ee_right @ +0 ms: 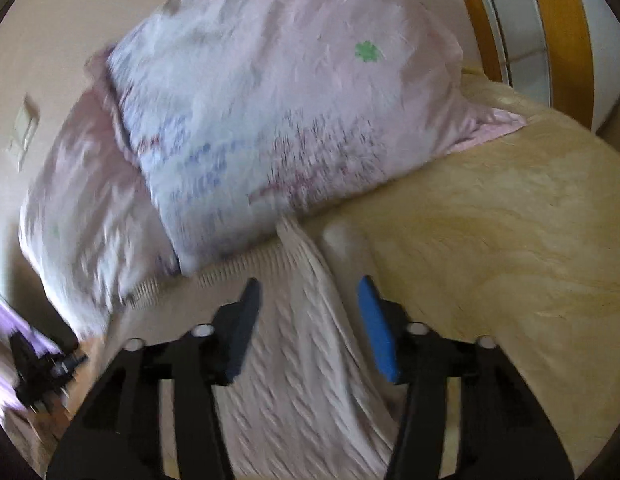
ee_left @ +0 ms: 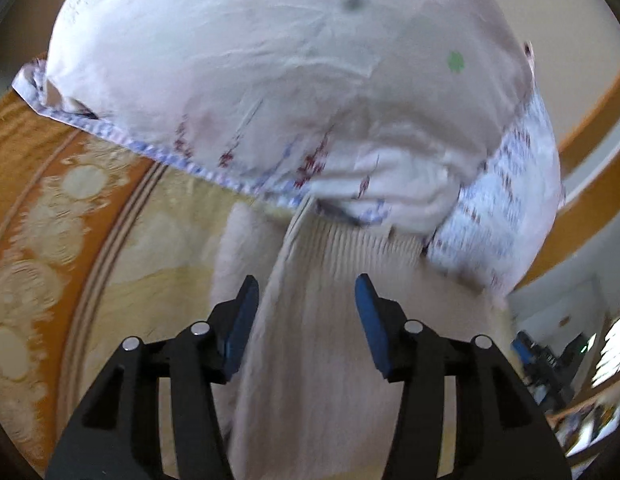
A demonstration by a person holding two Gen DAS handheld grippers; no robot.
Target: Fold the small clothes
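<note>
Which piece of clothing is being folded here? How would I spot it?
Find the big pale pillow with a green clover print on the yellow bedspread. Just in front of it lies the pinkish-cream knit sweater. Its ribbed hem and cable texture set it apart from the smooth printed pillow fabric.

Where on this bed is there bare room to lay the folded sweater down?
Free: the patterned orange bedspread left of the sweater, below the pillow, and the plain yellow stretch right of the sweater, running to the wooden frame. Crowded: straight ahead, where the pillow covers the sweater's ribbed hem.
</note>
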